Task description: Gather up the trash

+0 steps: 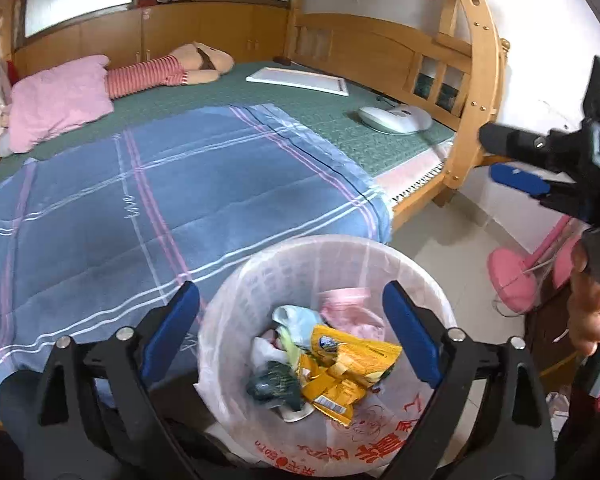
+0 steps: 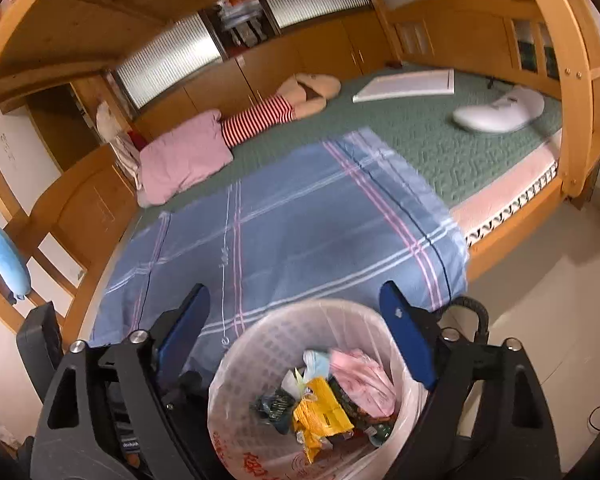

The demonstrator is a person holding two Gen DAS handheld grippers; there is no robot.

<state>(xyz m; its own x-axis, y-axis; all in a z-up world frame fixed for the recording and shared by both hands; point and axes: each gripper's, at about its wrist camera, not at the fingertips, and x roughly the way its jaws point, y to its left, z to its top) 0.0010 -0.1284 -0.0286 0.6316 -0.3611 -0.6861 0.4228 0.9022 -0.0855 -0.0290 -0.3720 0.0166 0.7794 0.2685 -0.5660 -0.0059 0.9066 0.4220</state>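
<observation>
A round trash bin lined with a thin white bag stands on the floor against the bed. Inside lie yellow wrappers, a dark green wrapper, a pink packet and a pale blue scrap. My left gripper hangs over the bin, open wide, nothing between its blue pads. My right gripper is also open and empty above the bin, over the yellow wrappers. In the left wrist view the right gripper shows at the right edge, held by a hand.
A blue plaid quilt covers the near part of the bed, with a pink pillow, a white board and a white device farther back. A curved wooden bed post and a pink stand base are at the right.
</observation>
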